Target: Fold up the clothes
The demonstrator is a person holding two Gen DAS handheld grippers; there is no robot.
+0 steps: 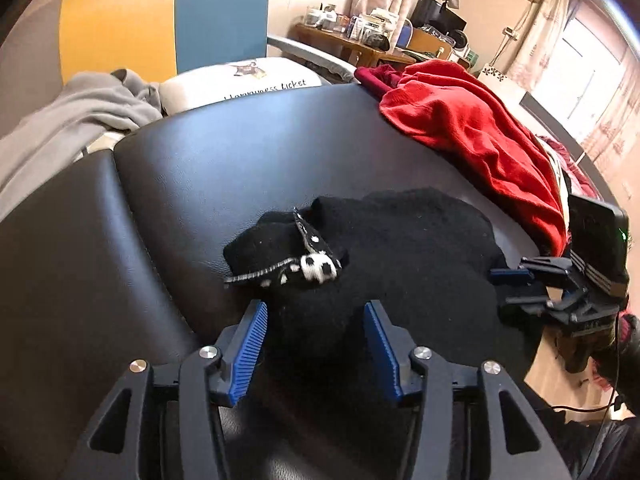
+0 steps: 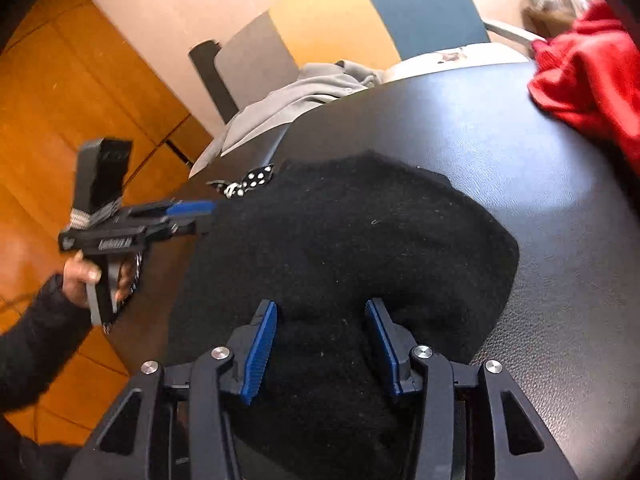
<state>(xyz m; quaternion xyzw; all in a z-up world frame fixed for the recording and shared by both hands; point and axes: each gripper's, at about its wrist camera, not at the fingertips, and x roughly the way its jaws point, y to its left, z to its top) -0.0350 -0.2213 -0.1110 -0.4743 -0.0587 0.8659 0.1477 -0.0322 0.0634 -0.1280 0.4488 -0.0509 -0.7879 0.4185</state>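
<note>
Black garment bunched on surface | left gripper, right gripper released, seemingly straddling its edges for folding

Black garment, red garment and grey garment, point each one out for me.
Black garment (image 1: 400,240), left wrist view, on its flat middle.
Red garment (image 1: 472,128), left wrist view, on its crumpled middle.
Grey garment (image 2: 288,100), right wrist view, on the folds at the table's far edge.
</note>
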